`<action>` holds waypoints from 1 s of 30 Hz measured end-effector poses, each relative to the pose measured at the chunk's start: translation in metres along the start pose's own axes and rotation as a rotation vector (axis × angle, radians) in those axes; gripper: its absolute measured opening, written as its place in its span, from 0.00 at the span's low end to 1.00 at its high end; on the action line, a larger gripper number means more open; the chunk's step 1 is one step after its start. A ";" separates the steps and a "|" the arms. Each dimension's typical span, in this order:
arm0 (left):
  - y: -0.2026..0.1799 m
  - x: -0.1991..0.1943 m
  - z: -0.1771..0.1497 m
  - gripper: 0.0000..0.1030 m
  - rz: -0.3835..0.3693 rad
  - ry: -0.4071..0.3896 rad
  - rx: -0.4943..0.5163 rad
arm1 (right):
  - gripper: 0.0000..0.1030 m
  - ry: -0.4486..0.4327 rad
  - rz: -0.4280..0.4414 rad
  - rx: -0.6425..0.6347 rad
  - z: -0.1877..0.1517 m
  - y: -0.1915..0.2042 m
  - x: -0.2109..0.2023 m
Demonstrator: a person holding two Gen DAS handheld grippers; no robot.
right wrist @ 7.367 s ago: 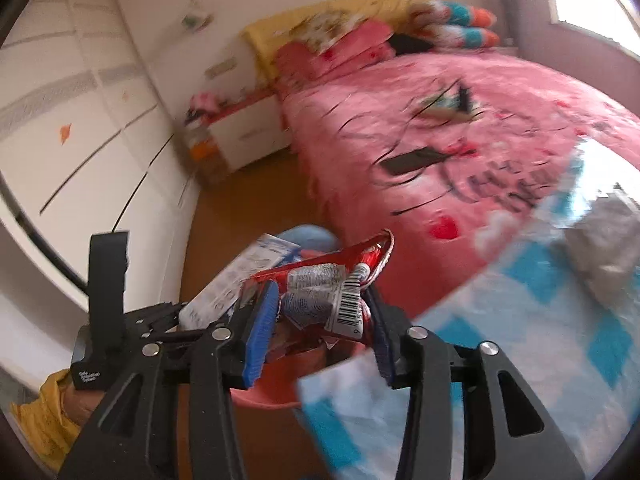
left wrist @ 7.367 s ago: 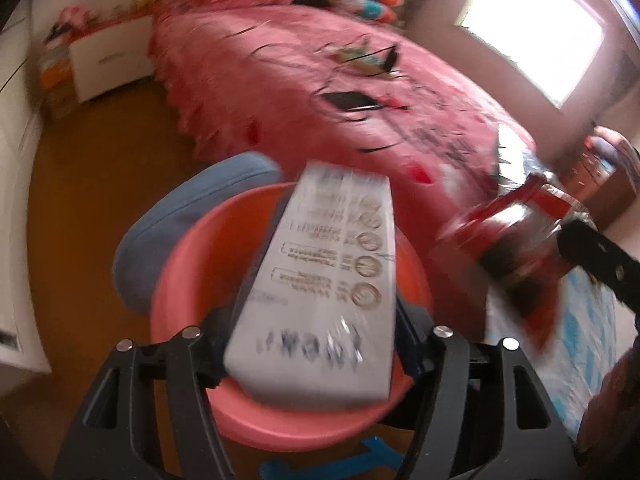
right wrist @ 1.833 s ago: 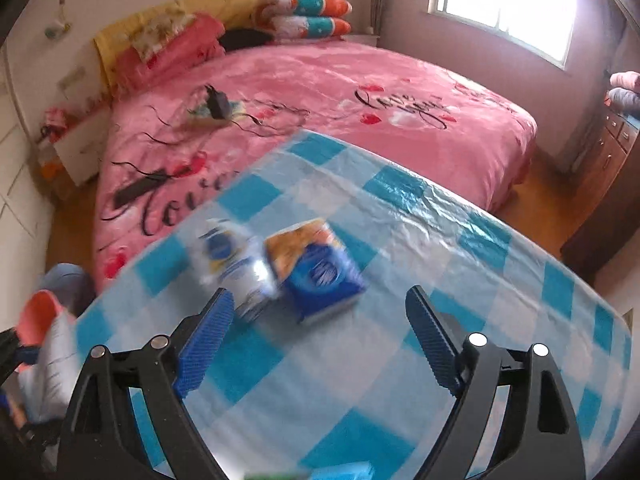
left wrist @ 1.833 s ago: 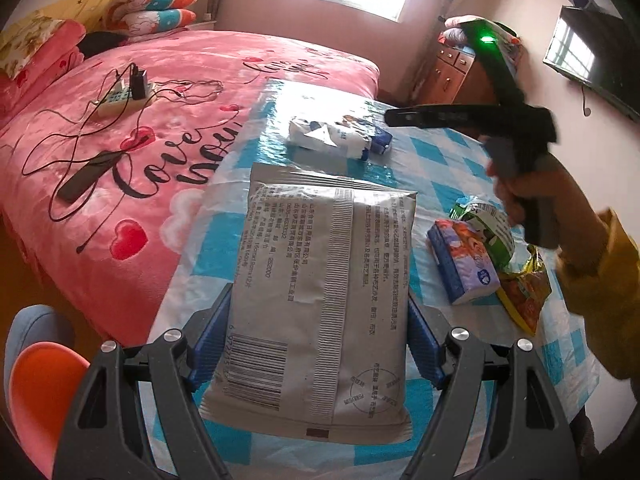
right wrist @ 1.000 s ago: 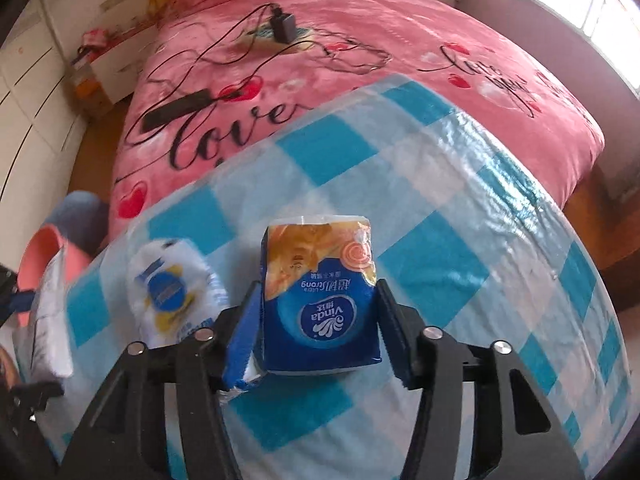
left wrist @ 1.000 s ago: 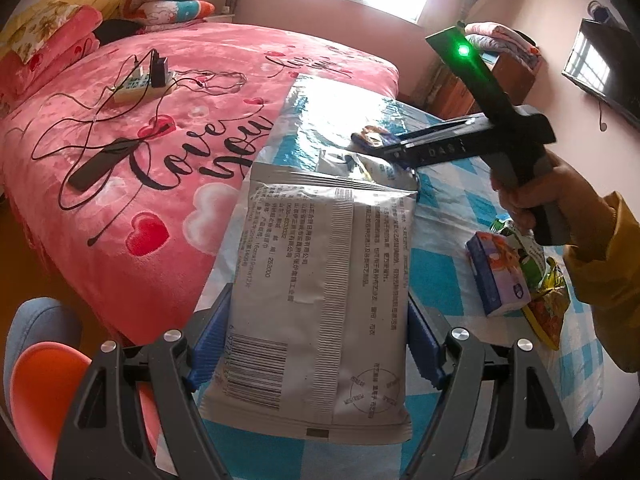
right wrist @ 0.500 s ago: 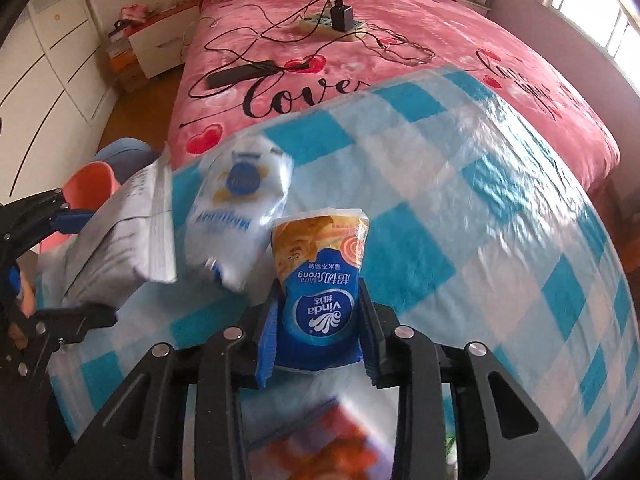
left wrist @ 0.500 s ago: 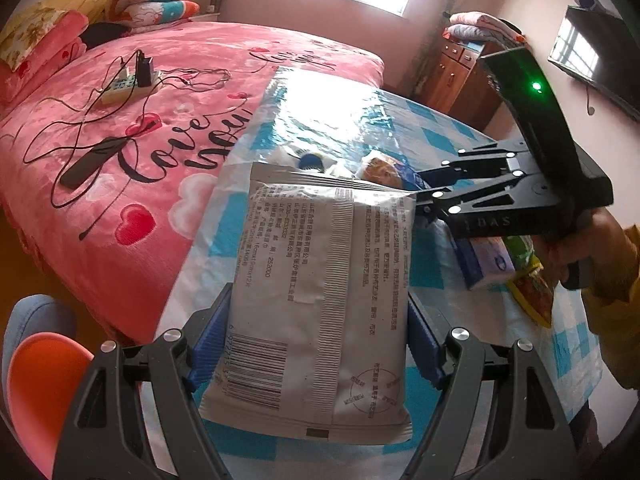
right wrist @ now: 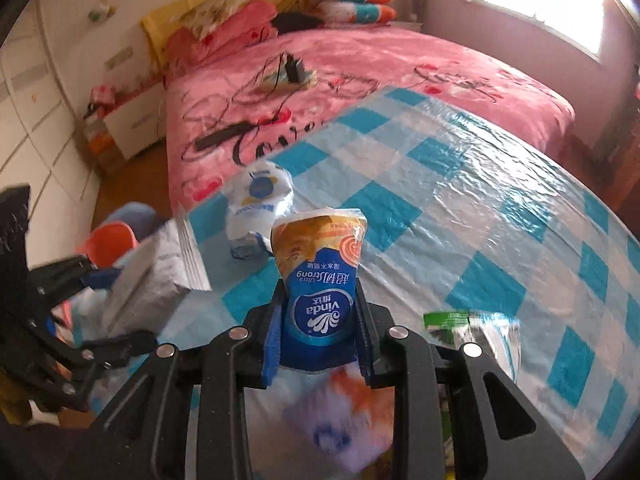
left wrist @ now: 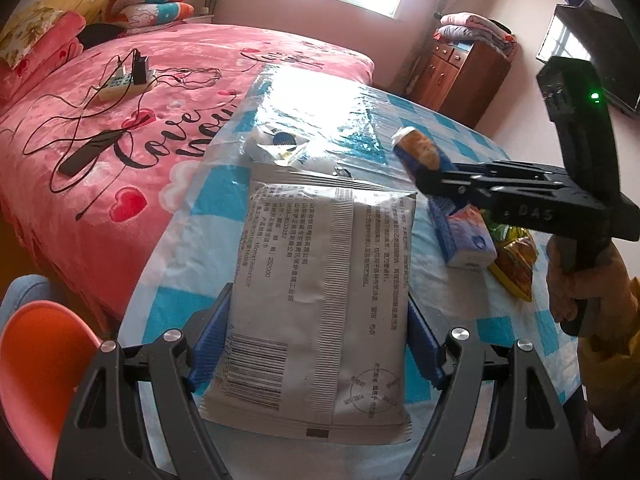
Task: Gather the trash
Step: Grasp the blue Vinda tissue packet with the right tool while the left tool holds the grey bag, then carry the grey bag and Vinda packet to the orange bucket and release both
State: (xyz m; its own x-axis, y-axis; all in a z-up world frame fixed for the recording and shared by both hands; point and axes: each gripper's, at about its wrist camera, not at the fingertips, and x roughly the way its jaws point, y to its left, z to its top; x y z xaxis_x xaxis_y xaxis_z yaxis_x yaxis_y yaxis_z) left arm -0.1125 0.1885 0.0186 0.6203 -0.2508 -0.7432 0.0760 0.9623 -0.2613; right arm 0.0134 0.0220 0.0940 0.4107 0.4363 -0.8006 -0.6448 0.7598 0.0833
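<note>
orange bin [left wrist: 36, 364]: cut by edge | packet [right wrist: 340, 420] under right tongs: blurred, perhaps tissues

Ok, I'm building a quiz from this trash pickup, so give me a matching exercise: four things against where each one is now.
Things:
1. silver wipes pack
2. blue Vinda tissue pack
3. white crumpled wrapper
4. orange bin

Places:
A. lying on the checked tablecloth
B. in the right claw
C. on the floor, left of the table
D. in the left claw

Pairs: 1-D, 2-B, 3-A, 4-C
</note>
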 end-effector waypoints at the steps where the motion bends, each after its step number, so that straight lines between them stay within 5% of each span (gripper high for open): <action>1: 0.000 -0.001 -0.001 0.76 0.000 -0.001 0.001 | 0.30 -0.008 0.000 0.009 -0.002 0.001 -0.003; 18: 0.005 -0.035 -0.033 0.76 0.001 -0.013 -0.032 | 0.31 -0.048 0.071 0.124 -0.049 0.046 -0.036; 30: 0.052 -0.088 -0.064 0.76 0.073 -0.064 -0.134 | 0.31 -0.016 0.224 0.083 -0.052 0.115 -0.032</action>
State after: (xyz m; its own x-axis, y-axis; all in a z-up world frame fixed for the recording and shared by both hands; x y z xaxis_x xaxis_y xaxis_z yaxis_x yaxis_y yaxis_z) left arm -0.2129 0.2535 0.0314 0.6694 -0.1695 -0.7233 -0.0734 0.9537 -0.2915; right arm -0.1073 0.0705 0.0987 0.2741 0.6054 -0.7472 -0.6658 0.6802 0.3069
